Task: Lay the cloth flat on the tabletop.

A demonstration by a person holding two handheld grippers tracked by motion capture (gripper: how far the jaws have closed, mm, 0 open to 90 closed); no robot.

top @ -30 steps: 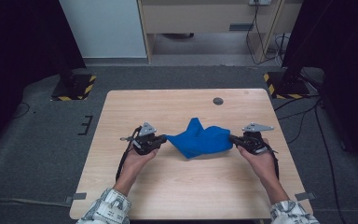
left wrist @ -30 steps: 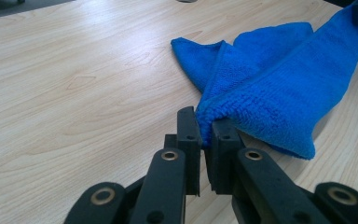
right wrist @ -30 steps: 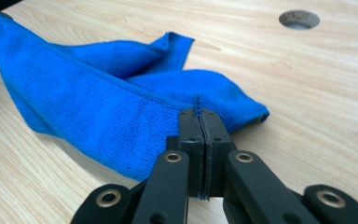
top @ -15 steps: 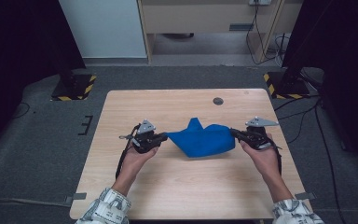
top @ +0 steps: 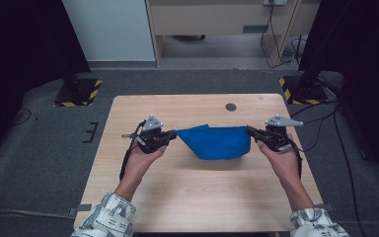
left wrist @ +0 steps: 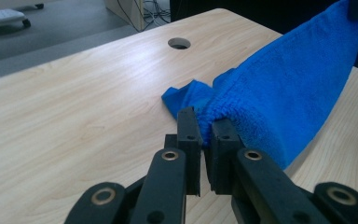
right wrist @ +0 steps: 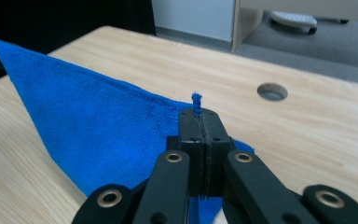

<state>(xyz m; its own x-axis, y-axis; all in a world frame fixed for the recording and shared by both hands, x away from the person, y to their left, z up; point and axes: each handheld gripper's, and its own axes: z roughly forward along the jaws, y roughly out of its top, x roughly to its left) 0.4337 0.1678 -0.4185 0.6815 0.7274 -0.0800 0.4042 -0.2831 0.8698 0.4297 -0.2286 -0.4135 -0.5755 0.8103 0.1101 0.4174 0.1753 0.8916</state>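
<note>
You've got the blue cloth (top: 213, 143) strung out between your two grippers over the middle of the table (top: 143, 197). Your left gripper (top: 170, 137) is clamped on one corner, and your right gripper (top: 250, 131) is pinched tight on the opposite corner, with a little tuft of blue poking out past the jaws. The top edge runs fairly taut between them, while the rest sags in a belly toward the tabletop. Can't tell if the low part touches the wood. There's a round hole (top: 231, 106) near the table's far edge, right of center.
</note>
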